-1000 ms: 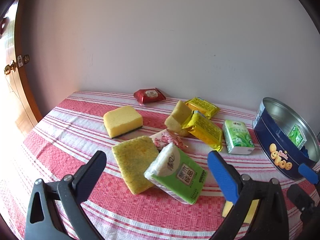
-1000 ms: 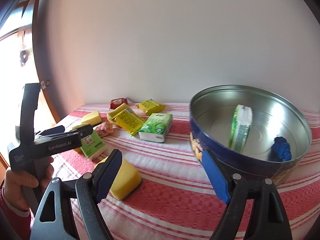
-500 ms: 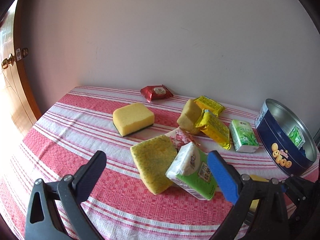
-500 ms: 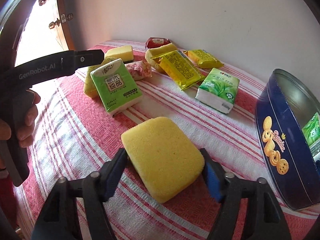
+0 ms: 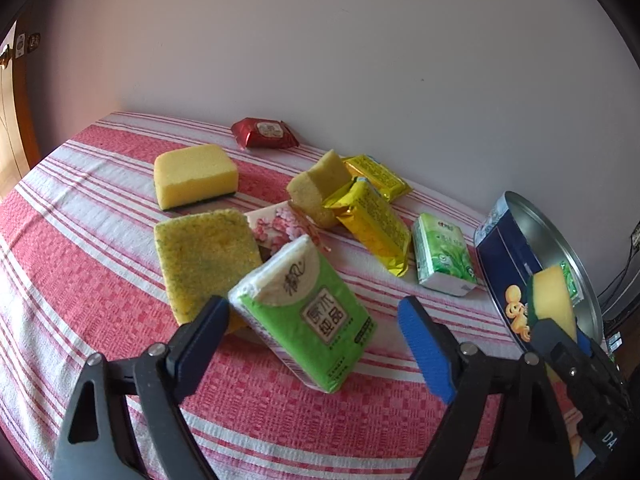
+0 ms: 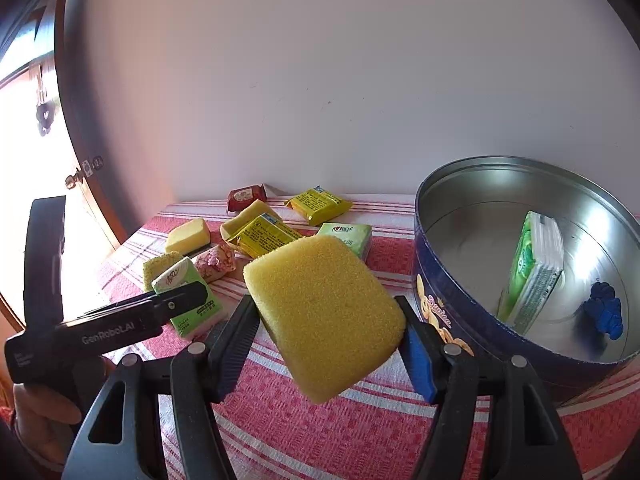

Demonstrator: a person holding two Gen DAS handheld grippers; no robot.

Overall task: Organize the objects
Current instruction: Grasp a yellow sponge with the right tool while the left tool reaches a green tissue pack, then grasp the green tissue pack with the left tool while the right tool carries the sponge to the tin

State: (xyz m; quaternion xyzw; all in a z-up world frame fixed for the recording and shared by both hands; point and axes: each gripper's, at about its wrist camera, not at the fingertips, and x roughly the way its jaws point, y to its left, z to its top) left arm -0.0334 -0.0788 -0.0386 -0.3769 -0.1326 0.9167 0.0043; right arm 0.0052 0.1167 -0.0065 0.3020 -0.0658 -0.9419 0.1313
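Gripping a yellow sponge point(image 6: 325, 311) clear of the cloth point(image 6: 360, 432), the right gripper point(image 6: 326, 340) sits just left of the tin point(image 6: 448, 304). The left gripper point(image 5: 312, 332), jaws closing without touching, straddles a green tissue pack point(image 5: 308, 312); beyond lie sponges, yellow packets point(image 5: 372, 224), a red wrapper point(image 5: 264, 133). Inside the tin: another pack point(image 6: 536, 272).

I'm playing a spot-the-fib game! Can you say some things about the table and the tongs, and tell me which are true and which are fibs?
1. The right tongs hold a yellow sponge. True.
2. The blue cookie tin is empty. False: a green tissue pack and a small blue thing are inside.
3. The left tongs are closing around a big green tissue pack. True: not gripped yet.
4. The red packet lies nearest the camera. False: it lies far back by the wall.
5. The tablecloth is blue. False: red and white stripes.
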